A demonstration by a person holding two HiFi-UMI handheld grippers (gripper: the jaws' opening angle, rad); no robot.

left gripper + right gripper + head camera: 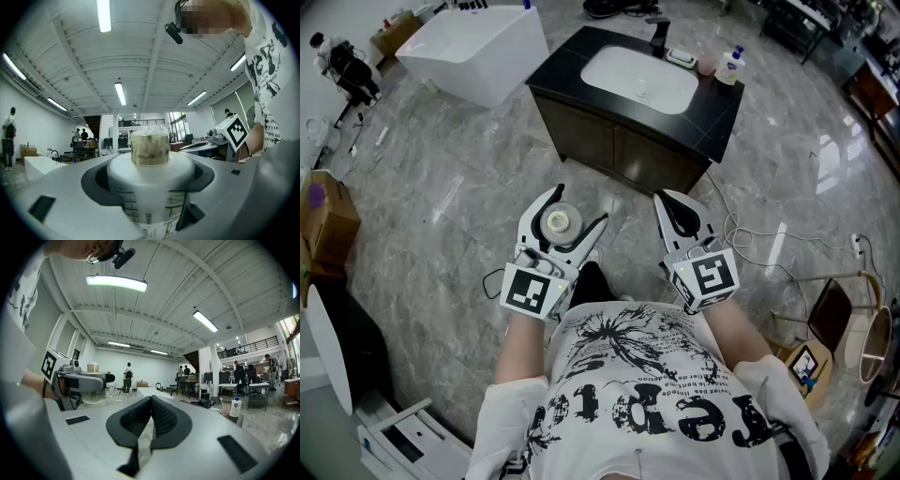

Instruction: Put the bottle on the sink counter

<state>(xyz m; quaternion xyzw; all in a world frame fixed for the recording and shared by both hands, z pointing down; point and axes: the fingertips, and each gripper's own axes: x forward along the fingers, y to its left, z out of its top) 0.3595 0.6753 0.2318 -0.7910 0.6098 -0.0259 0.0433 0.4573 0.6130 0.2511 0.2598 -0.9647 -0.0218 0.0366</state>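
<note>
A white bottle [558,222] with a beige cap stands upright between the jaws of my left gripper [579,204], held above the floor in front of the person's chest. In the left gripper view the bottle [150,164] fills the space between the jaws of that gripper [150,180], which press on its sides. My right gripper [671,197] hovers beside it, shut and empty; its black pads [161,416] meet. The black sink counter [717,103] with a white basin [639,78] lies ahead, about a step away.
On the counter stand a faucet [659,36], a pink cup [706,64] and a soap bottle [729,67]. A white bathtub [478,47] sits far left, a cardboard box [323,220] at the left edge, and cables [750,239] lie on the marble floor to the right.
</note>
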